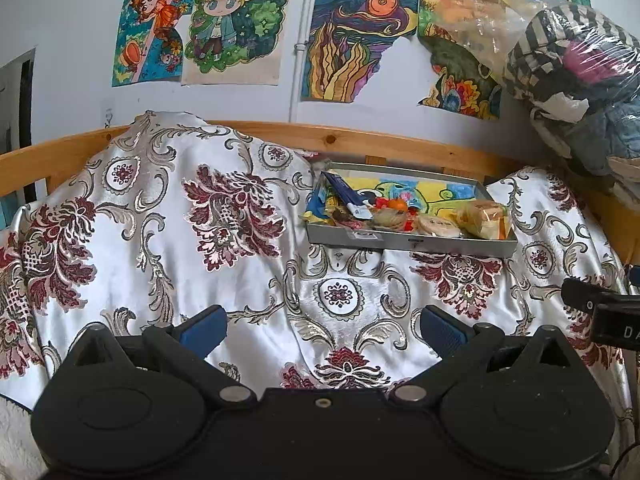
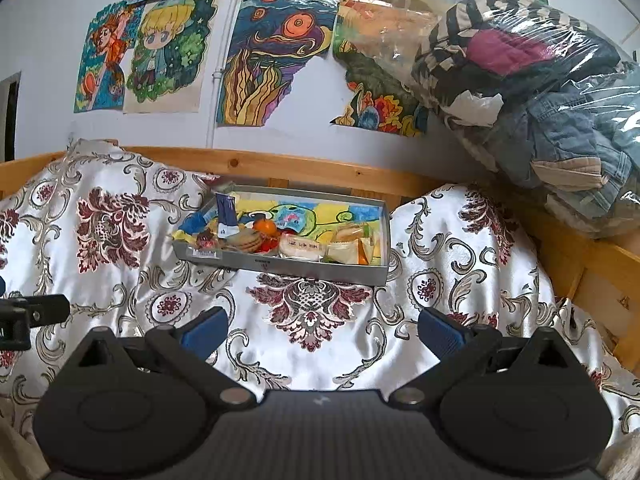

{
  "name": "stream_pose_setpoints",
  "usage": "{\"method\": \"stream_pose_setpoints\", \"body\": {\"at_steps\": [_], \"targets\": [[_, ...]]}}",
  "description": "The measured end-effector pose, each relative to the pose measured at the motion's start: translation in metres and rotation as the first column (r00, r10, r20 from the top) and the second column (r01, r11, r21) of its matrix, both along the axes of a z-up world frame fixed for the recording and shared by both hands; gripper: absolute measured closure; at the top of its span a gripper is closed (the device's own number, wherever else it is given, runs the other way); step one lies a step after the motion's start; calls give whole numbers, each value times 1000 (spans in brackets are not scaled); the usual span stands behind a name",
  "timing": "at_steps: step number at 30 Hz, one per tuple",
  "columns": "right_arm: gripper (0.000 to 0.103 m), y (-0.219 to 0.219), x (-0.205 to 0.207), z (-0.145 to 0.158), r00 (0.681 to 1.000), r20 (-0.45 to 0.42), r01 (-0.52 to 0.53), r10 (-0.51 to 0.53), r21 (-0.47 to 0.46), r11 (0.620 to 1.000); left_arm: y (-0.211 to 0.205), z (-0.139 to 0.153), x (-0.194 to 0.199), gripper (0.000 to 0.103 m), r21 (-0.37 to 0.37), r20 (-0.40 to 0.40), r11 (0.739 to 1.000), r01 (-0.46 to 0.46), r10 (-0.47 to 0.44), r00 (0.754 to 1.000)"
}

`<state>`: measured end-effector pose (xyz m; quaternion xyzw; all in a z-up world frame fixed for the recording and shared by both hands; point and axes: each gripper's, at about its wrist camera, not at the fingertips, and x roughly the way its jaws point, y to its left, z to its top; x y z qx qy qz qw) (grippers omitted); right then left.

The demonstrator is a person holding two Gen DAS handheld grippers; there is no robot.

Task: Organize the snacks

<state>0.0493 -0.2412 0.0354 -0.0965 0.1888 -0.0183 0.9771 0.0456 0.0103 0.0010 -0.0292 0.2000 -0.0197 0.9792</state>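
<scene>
A shallow grey tray (image 1: 408,243) (image 2: 280,263) lies on the patterned satin cloth ahead of both grippers. It holds several snacks: a blue-and-white packet (image 1: 346,196) (image 2: 226,211), a small orange fruit (image 1: 398,205) (image 2: 265,225), round biscuits (image 1: 388,218) (image 2: 242,239), a flat round wrapped cake (image 1: 438,226) (image 2: 300,249) and yellow wrapped pastries (image 1: 486,218) (image 2: 354,246). My left gripper (image 1: 322,330) stands open, well short of the tray, with nothing between its blue fingers. My right gripper (image 2: 320,330) is open too, empty, just in front of the tray.
The cloth (image 1: 180,220) (image 2: 460,280) covers a lumpy surface inside a wooden frame (image 1: 360,140) (image 2: 320,168). A clear bag of clothes (image 1: 580,80) (image 2: 540,100) is piled at the right. Drawings hang on the wall. The other gripper shows at each view's edge (image 1: 600,308) (image 2: 28,316).
</scene>
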Motion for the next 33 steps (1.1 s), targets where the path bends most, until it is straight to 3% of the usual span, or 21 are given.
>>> {"method": "stream_pose_setpoints", "body": {"at_steps": [11, 33], "targets": [[0, 8, -2, -3, 1000, -14, -15, 14, -45, 999, -6, -4, 3, 1, 32, -35, 999, 12, -11, 999], [0, 4, 1, -7, 999, -39, -2, 1, -43, 999, -5, -6, 3, 1, 21, -54, 1000, 2, -1, 999]]}}
